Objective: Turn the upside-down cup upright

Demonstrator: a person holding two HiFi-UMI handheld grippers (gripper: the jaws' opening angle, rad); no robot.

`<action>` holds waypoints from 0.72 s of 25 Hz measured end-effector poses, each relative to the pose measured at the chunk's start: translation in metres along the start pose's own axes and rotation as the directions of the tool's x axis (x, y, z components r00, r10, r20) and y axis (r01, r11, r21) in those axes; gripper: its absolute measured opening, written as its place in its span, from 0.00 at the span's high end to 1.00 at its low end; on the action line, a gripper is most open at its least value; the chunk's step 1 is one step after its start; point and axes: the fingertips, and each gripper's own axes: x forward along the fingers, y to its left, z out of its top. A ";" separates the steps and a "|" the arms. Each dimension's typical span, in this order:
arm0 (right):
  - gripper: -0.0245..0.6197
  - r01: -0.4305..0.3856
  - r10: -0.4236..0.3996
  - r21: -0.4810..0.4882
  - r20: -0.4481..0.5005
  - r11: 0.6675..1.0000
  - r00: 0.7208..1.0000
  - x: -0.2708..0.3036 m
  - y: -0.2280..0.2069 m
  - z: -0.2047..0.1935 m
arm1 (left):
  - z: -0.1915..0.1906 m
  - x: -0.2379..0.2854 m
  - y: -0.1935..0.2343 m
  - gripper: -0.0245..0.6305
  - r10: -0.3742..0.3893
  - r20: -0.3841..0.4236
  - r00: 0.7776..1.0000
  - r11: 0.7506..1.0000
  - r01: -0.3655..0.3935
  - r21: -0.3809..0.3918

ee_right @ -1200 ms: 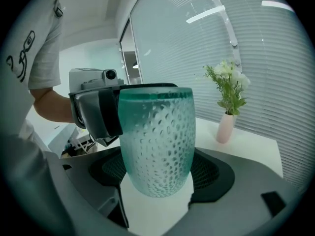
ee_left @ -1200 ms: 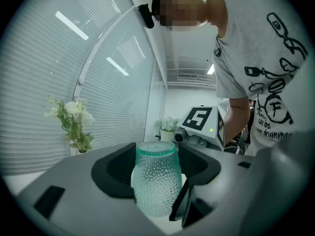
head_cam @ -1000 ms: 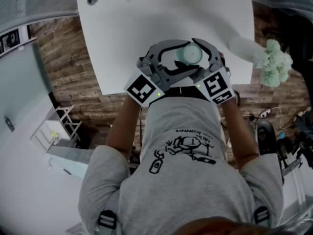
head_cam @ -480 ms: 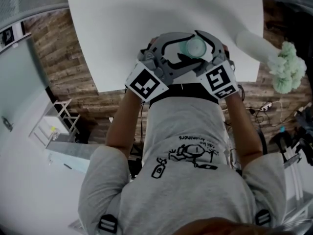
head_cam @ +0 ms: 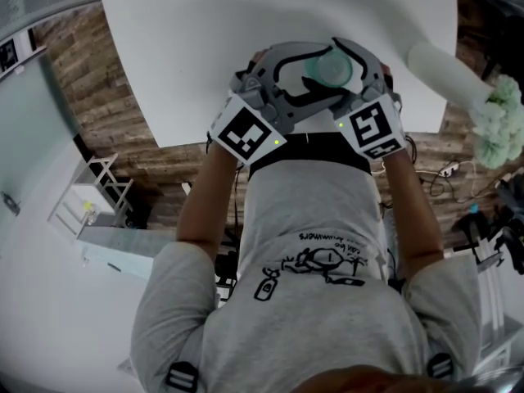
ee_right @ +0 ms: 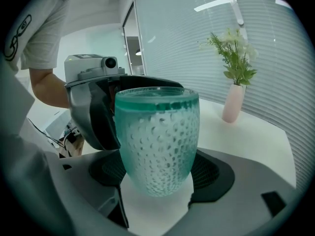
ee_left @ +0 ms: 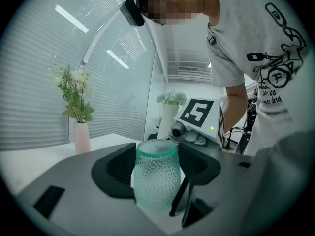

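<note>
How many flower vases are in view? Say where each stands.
2. Pink vase on the table's far side; white vase at its right edge. Others could be hidden.

the left gripper (ee_left: pixel 156 181) view is sitting just behind its own jaws, looking along them almost level, so close that the cup (ee_left: pixel 156 163) between them is filling the middle. the right gripper (ee_right: pixel 157 176) view is doing likewise from the opposite side, angling downward, nearer still. the two are facing each other: each is catching the other gripper's camera beyond the cup, and both are sharing the cup, the white table (ee_right: pixel 246 136) and the pink vase (ee_right: pixel 232 103) off to one side. the head view is looking steeply down from above the person, farther off, sharing both grippers meeting round the cup.
</note>
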 end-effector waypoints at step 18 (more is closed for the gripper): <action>0.38 -0.011 0.011 -0.012 -0.010 1.000 1.000 0.017 0.000 -0.018 | -0.026 0.004 -0.001 0.55 0.008 -0.016 1.000 1.000 -0.008 -0.009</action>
